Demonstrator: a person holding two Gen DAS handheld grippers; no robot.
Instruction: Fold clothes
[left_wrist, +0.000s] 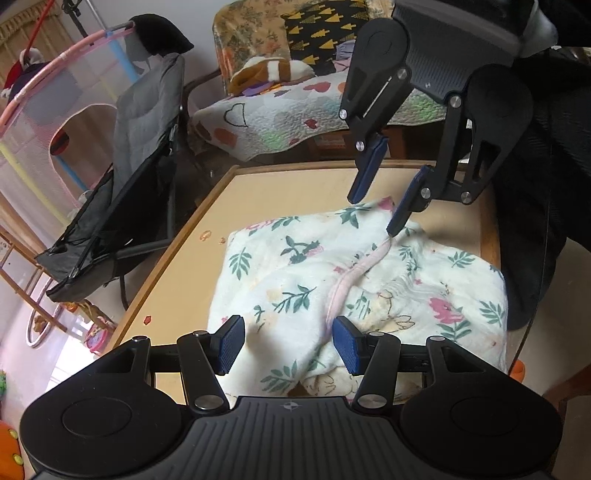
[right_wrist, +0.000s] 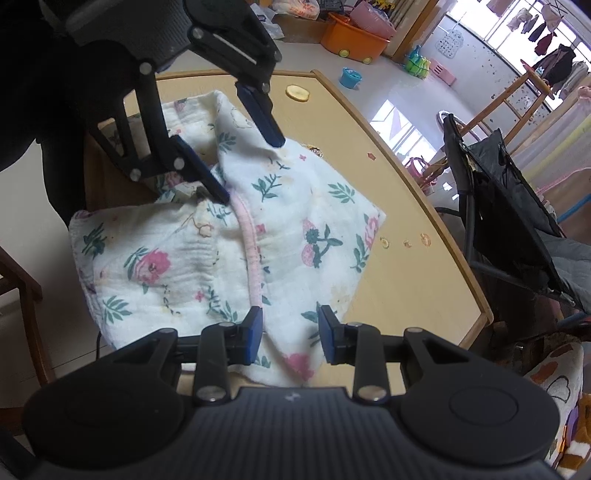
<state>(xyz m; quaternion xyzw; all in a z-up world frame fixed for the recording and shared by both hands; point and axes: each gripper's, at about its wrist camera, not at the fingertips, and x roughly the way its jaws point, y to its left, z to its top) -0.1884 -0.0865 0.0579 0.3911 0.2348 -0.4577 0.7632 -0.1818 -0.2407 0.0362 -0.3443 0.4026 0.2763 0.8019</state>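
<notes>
Lying bunched across the middle of the tan tabletop (left_wrist: 280, 184), the floral garment (left_wrist: 295, 273) is white with green leaves and pink flowers, and a pink trim (left_wrist: 354, 277) runs through it as a curved line from the centre of the left wrist frame down toward the lower middle. At the bottom of that frame the left gripper (left_wrist: 291, 345) has its blue pads spread apart above the cloth, with the trim's near end just beside the right-hand pad and nothing pinched between them. In the upper right of the same frame the right gripper (left_wrist: 376, 214) reaches down, fingers likewise parted, one tip touching the far end of the trim. In the right wrist view the right gripper (right_wrist: 291, 334) sits at the bottom, spread wide over a fold of the garment (right_wrist: 321, 221), while the left gripper (right_wrist: 251, 170) comes in from the upper left with open fingers on the cloth. A grey folding chair (left_wrist: 140, 147) stands at the left beyond the tabletop, and an orange tub (right_wrist: 354, 37) rests on the floor at the top of the right wrist view.
</notes>
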